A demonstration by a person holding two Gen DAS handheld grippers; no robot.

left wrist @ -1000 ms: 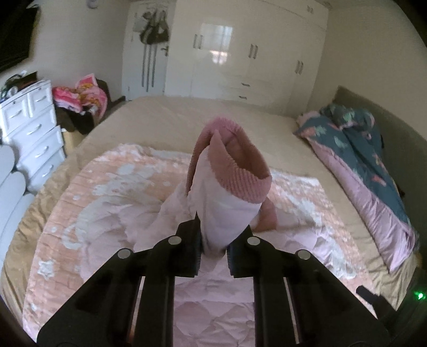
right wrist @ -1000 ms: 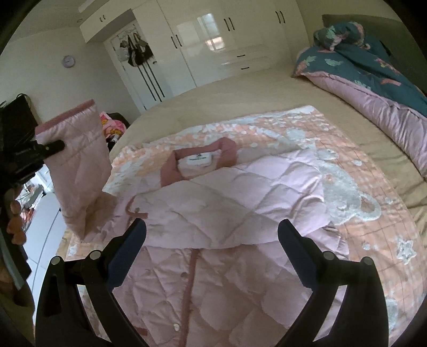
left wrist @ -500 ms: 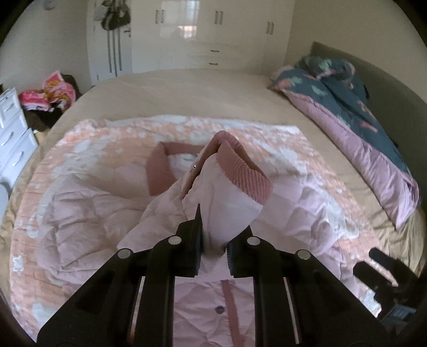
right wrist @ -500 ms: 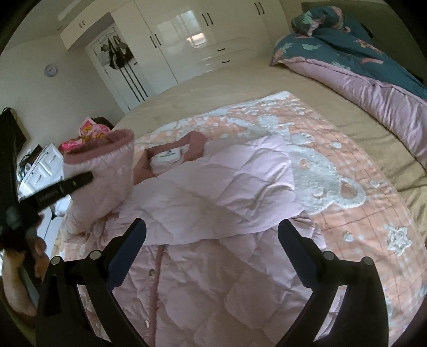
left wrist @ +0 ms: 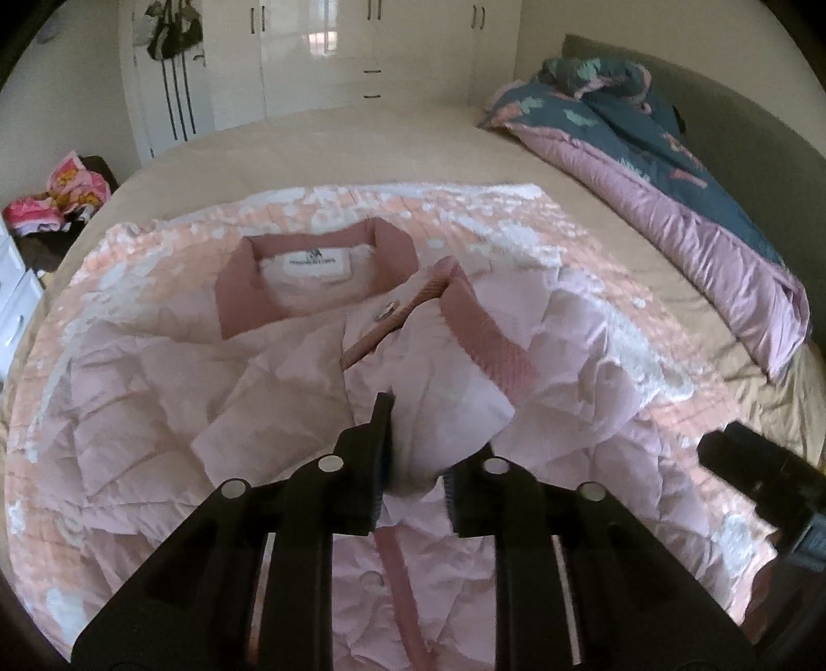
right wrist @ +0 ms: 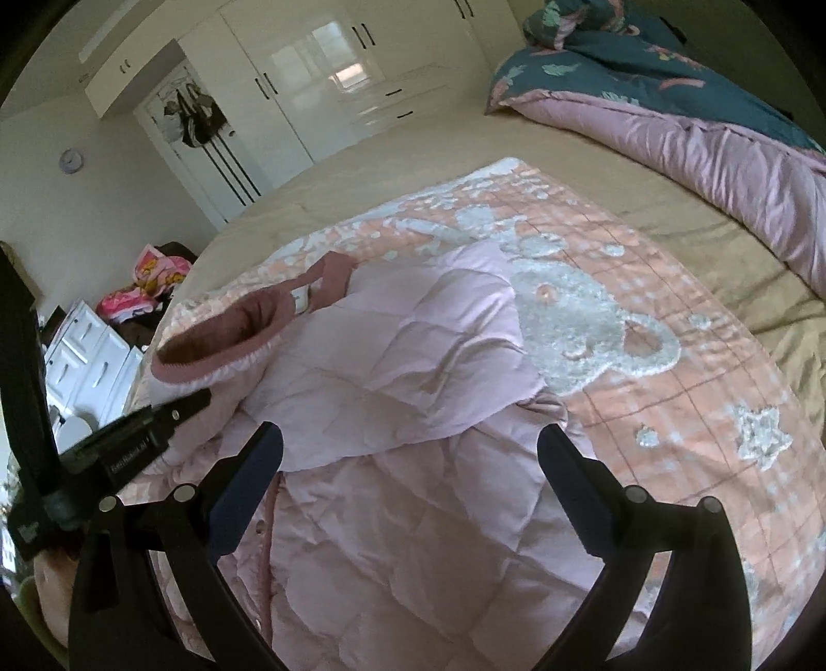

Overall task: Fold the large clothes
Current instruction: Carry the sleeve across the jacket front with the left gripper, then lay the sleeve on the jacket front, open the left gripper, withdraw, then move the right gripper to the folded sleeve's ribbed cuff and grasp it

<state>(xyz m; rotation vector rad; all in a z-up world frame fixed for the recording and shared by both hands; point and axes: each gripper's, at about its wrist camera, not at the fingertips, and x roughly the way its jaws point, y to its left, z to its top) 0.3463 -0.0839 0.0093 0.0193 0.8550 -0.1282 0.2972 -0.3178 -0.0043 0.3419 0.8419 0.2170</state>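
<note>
A pale pink quilted jacket (left wrist: 170, 382) with a dusty-rose collar (left wrist: 289, 263) lies front up on a peach bear-print blanket (right wrist: 671, 392) on the bed. My left gripper (left wrist: 413, 454) is shut on the jacket's left sleeve (left wrist: 444, 408), near its rose ribbed cuff (left wrist: 490, 340), holding it over the jacket's chest. In the right wrist view the same sleeve cuff (right wrist: 222, 340) hangs at the left with the left gripper (right wrist: 149, 438) under it. The right sleeve (right wrist: 413, 356) lies folded across the chest. My right gripper (right wrist: 408, 454) is open and empty above the jacket's middle.
A teal and lilac duvet (left wrist: 686, 170) is bunched along the bed's right side. White wardrobes (left wrist: 320, 46) stand behind the bed. A white drawer unit (right wrist: 88, 351) and a pink bundle of clothes (left wrist: 62, 191) are at the left. Tan sheet (left wrist: 330, 139) surrounds the blanket.
My left gripper has carried the sleeve from the jacket's left side inward and lower, over the chest. My right gripper stays open above the jacket, slightly shifted.
</note>
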